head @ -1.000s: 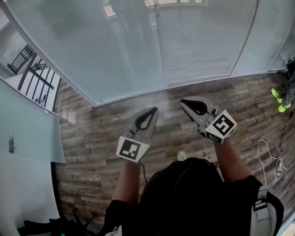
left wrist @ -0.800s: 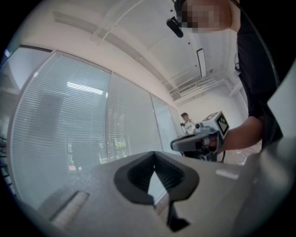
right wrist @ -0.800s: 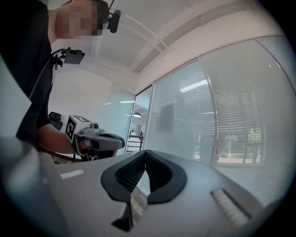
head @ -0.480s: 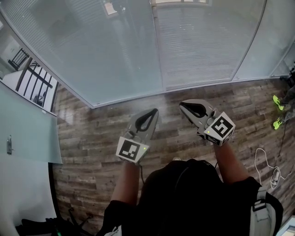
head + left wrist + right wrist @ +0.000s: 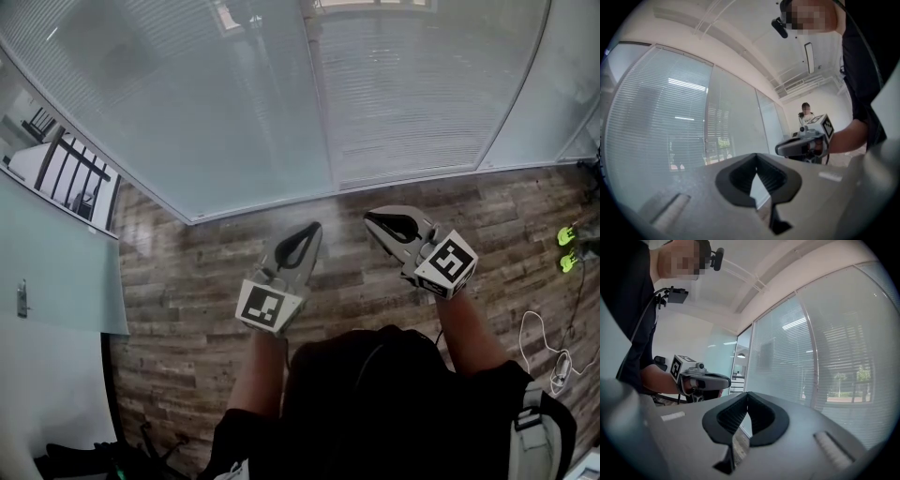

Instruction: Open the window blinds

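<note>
Standing on the brown wood-plank floor (image 5: 187,272), I face a curved wall of tall glass panels (image 5: 525,103). White horizontal-slat window blinds (image 5: 197,103) hang lowered across them from far left to far right. At the far left, a black metal railing (image 5: 67,167) shows beyond the glass.

My left gripper (image 5: 314,226) is held out level in front of me. Its grey jaws are closed tip to tip with nothing between them. In the left gripper view, only the window blinds (image 5: 651,122) and a strip of floor show past the tips. The gripper is well apart from the blinds and touches nothing.

Just to its right, my right gripper (image 5: 367,215) points the same way. Its jaws are also pressed together and empty, and the window blinds (image 5: 843,357) lie ahead of them. The two grippers are near each other but not touching.

Toward the far right, a thin white cable (image 5: 560,361) lies looped on the planks. A pair of bright yellow-green shoes (image 5: 565,234) shows at the edge, near the glass.
</note>
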Demonstrator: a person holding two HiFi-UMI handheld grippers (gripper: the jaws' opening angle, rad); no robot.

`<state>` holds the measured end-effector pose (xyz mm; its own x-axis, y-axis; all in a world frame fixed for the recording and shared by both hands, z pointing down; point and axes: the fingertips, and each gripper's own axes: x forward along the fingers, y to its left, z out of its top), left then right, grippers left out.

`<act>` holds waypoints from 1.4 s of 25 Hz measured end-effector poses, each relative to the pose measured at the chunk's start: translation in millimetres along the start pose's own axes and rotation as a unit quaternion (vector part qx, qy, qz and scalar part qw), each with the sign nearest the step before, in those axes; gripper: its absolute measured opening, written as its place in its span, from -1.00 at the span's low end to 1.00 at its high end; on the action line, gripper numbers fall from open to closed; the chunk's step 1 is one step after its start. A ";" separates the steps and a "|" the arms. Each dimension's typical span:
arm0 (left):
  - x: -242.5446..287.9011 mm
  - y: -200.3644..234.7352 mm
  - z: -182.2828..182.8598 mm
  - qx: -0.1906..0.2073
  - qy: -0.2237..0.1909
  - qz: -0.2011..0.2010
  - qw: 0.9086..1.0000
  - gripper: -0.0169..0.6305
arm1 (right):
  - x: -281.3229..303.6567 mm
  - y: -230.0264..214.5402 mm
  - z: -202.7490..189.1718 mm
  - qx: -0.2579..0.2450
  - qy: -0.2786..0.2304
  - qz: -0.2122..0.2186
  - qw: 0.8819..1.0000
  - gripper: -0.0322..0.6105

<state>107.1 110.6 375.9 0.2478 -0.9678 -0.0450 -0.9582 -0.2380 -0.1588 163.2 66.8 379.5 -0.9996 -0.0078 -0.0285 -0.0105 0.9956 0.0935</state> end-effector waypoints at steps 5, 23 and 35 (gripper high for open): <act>14.2 1.0 -4.9 0.007 0.011 -0.001 1.000 -0.94 | -0.6 -19.9 -3.4 0.010 -0.011 -0.008 1.000 -0.88; 38.9 28.4 -20.5 0.004 0.009 -0.012 1.000 -0.93 | 28.5 -49.6 -16.7 0.017 -0.008 -0.014 1.000 -0.88; 81.6 112.1 -21.6 0.001 -0.001 -0.040 0.999 -0.94 | 98.3 -108.2 -5.8 0.004 -0.007 -0.043 0.999 -0.88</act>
<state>16.8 3.1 375.8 0.3239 -0.9455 -0.0334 -0.9350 -0.3145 -0.1636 65.9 -42.2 372.4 -0.9944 -0.0922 -0.0508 -0.0961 0.9920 0.0823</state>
